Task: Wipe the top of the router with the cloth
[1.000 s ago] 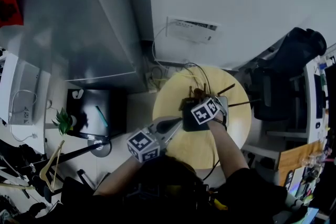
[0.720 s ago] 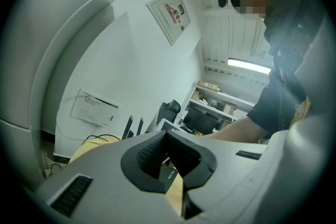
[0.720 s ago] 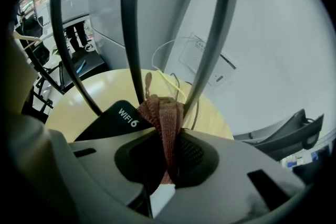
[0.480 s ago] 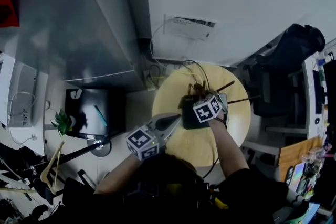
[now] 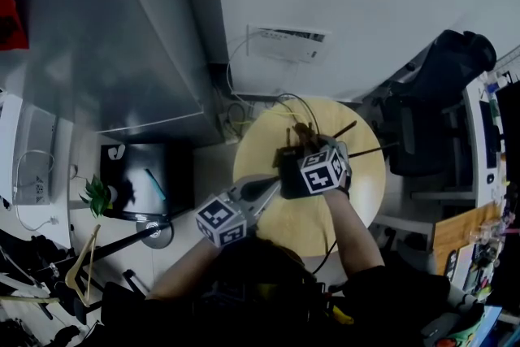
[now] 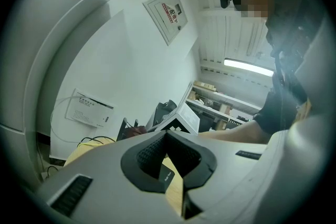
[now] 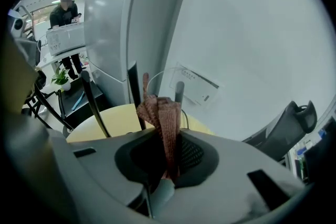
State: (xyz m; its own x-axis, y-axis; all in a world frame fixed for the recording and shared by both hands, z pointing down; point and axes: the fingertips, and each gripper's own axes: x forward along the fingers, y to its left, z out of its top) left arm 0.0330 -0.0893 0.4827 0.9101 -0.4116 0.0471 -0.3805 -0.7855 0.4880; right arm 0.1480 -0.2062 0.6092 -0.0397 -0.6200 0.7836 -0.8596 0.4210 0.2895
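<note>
Rust-brown cloth (image 7: 157, 110) clamped in the right tongs (image 7: 164, 136), folds sticking up past the tips. Left tongs (image 6: 167, 135) clenched on nothing, pads together, only a sliver of the yellow surface (image 5: 258, 144) seen beneath.

Key relation, from the head view: dark router (image 5: 290, 172) on the round surface, directly under the right tongs and showing just to their left in the frame. Cloth end apparently on or just over its top, contact not confirmable. Right tongs clearly the nearer. Left tongs lower left of the router, tips aimed up and right toward its near edge, close beside it, touching or not unclear. Router long axis hard to call, body mostly covered by the right marker cube (image 5: 322, 170). Antennas (image 5: 348, 131) fanned toward the upper right of the frame. Judged: wipe stroke best run across the top, short of the antenna bases, to avoid snagging the cloth.

View differences: head view gives the layout but not the state of either tongs. Right gripper view proves the grip on the cloth and shows antennas rising behind it, upper centre and left, yet hides the router body below the housing. Left gripper view shows shut, empty pads, the marker cube mid-frame and a white wall box (image 6: 86, 108) at left. Router top not made out there.
</note>
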